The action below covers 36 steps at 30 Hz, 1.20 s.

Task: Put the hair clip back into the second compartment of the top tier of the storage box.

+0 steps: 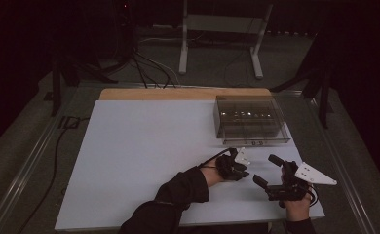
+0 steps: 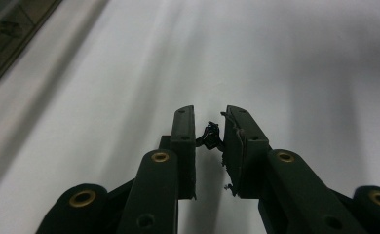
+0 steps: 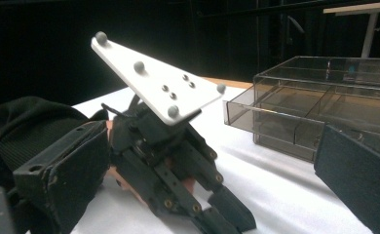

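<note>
Nearest my lens, the left gripper (image 2: 208, 129) pinches one small black tangled scrap (image 2: 211, 135) between its nearly closed jaws, low over the white tabletop (image 2: 300, 58), I judge to keep it from slipping. The right gripper (image 1: 268, 170) waits beside it with jaws spread wide and empty, probably ready to help. One smoky clear plastic compartment box (image 1: 249, 122) stands just beyond both.
</note>
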### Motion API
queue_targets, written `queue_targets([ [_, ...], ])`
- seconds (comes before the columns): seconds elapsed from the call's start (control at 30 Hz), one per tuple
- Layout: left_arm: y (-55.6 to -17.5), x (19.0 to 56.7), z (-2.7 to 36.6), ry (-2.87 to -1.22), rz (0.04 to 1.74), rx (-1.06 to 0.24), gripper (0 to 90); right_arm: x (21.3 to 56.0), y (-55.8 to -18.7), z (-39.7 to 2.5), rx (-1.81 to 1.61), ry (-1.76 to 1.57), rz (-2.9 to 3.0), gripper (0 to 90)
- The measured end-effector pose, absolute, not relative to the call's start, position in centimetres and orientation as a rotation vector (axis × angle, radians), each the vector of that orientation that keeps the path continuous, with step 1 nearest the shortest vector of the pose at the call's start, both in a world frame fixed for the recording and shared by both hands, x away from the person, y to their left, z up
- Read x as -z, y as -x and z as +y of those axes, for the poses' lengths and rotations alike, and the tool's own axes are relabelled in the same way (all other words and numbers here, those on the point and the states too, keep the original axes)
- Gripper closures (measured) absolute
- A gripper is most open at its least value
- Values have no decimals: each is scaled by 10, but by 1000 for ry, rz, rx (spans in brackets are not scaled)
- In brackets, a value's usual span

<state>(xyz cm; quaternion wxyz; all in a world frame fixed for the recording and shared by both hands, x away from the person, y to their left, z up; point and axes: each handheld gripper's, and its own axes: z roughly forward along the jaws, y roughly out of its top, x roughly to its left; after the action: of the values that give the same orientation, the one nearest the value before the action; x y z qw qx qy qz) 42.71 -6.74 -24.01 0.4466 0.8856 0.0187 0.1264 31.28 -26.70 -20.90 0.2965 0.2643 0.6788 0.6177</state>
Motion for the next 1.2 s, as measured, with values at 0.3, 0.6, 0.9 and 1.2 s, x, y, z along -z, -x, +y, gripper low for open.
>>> queue_targets([
  [0.3,-424,228,-51,-2180,40,-326,765,209,-313,-267,-1626,-707,1806,0],
  [0.6,-420,214,-37,-2169,26,-356,765,210,-314,-268,-1630,-716,1803,0],
  [0.9,-418,199,-28,-2147,18,-377,765,209,-314,-268,-1636,-716,1797,0],
  [1.2,-420,184,-21,-2118,22,-374,765,209,-313,-267,-1638,-713,1797,0],
])
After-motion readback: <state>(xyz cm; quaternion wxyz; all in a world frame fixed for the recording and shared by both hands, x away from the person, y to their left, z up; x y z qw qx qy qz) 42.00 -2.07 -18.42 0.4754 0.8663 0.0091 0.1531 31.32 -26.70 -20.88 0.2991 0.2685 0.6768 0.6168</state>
